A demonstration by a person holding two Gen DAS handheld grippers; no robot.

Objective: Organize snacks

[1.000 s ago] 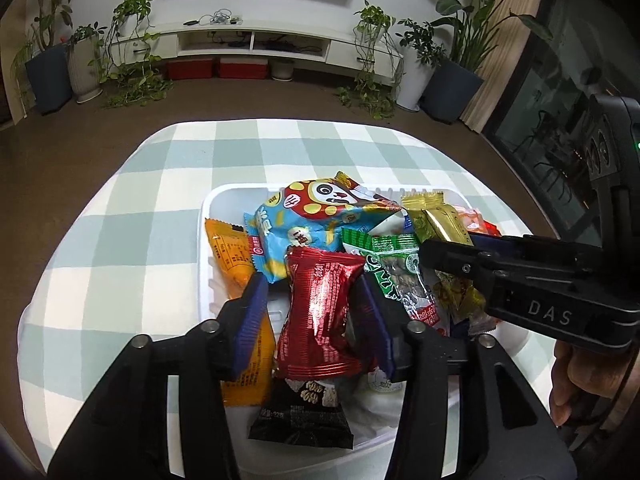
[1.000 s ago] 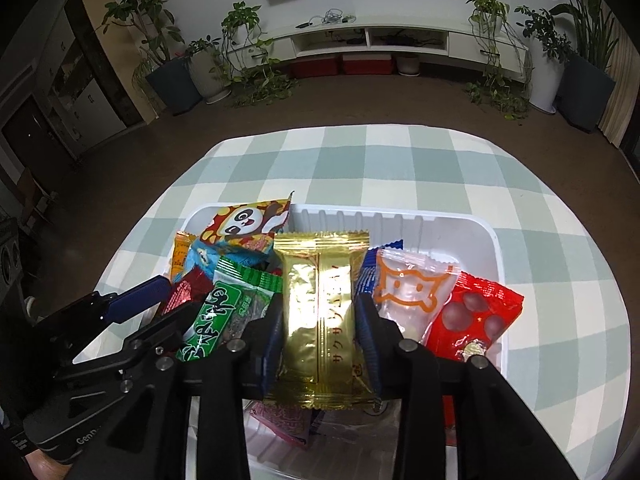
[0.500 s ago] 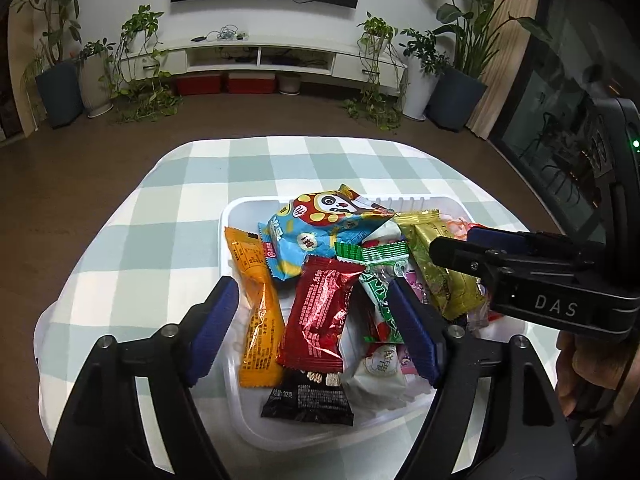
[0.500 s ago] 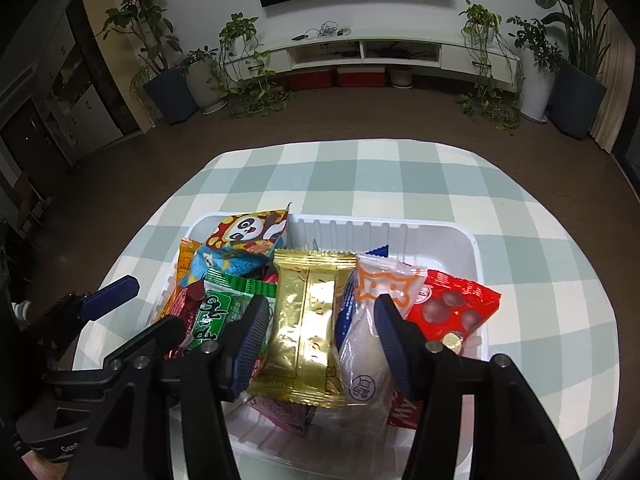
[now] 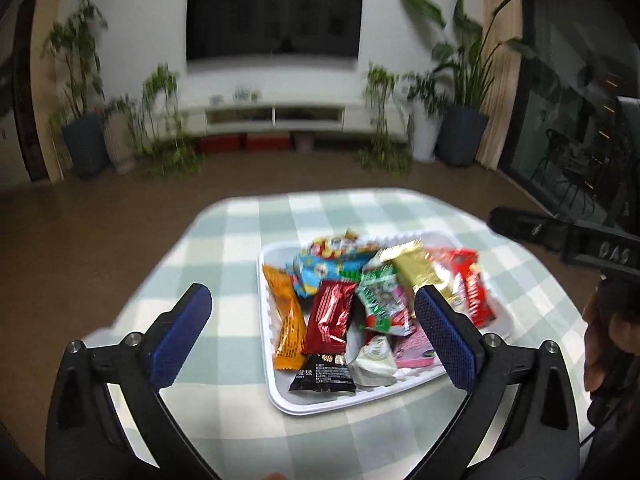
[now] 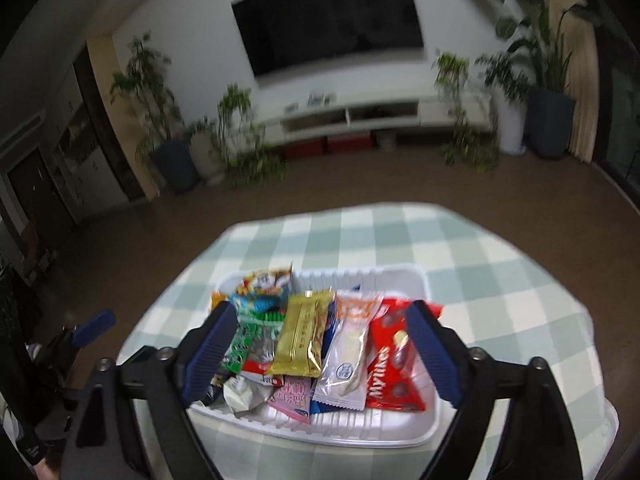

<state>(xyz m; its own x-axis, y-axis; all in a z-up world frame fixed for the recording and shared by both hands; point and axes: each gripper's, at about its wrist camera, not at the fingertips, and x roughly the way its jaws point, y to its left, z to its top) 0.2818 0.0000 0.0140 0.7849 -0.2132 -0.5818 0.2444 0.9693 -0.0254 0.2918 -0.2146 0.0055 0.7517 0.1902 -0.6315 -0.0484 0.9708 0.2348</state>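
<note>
From the left wrist, the left hand-held gripper (image 5: 312,322) tilts down above the checked worktop (image 5: 224,248), its jaws having just spread wide and empty; the snacks lie heaped in the white tray (image 5: 276,396), the red packet (image 5: 330,316) below the pads. From the right wrist, the right hand-held gripper (image 6: 320,344) likewise angles down, jaws just released, seemingly clear of the gold packet (image 6: 302,334) in the blur.

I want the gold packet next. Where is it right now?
In the right wrist view the gold packet lies in the white tray, mid-pile, between the green packet on its left and the clear white-bar packet on its right.
</note>
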